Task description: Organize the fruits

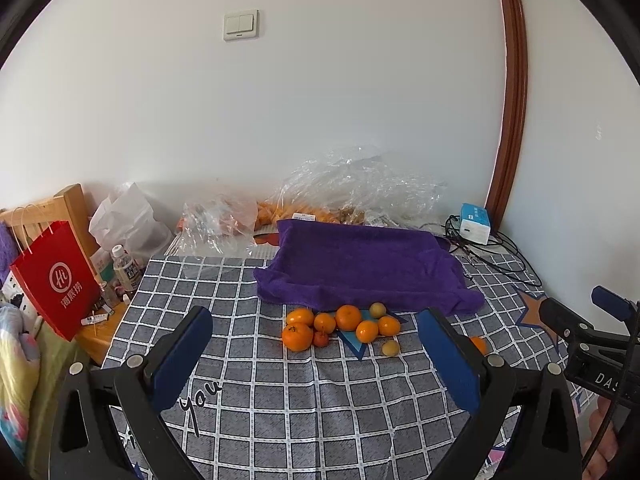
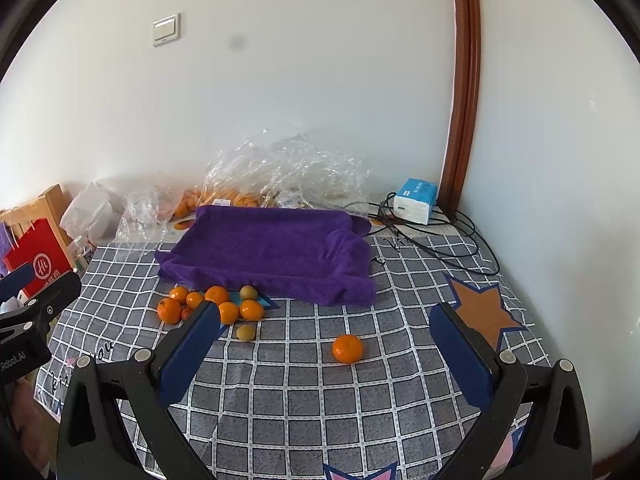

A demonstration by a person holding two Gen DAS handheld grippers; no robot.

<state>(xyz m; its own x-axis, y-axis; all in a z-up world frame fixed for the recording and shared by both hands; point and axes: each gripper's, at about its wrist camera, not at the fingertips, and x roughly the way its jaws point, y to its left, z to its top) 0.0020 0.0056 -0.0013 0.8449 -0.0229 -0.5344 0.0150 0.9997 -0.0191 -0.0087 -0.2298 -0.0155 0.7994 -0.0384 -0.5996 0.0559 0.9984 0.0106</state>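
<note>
A cluster of orange mandarins (image 1: 348, 317) with two small yellow-green fruits (image 1: 390, 347) and a small red one (image 1: 320, 338) lies on the checked tablecloth, just in front of a purple towel (image 1: 360, 264). The same cluster (image 2: 218, 295) shows in the right wrist view. One mandarin (image 2: 347, 348) lies alone, to the right of the cluster. My left gripper (image 1: 316, 364) stands open, short of the cluster, holding nothing. My right gripper (image 2: 326, 354) is open too, with the lone mandarin ahead between its fingers, untouched. The purple towel (image 2: 272, 252) has raised edges.
Clear plastic bags (image 1: 352, 188) with more fruit sit by the wall behind the towel. A tissue pack (image 1: 475, 223) and black cables (image 2: 432, 240) lie at the back right. A red paper bag (image 1: 60, 280), a bottle (image 1: 126, 268) and clutter stand at the left.
</note>
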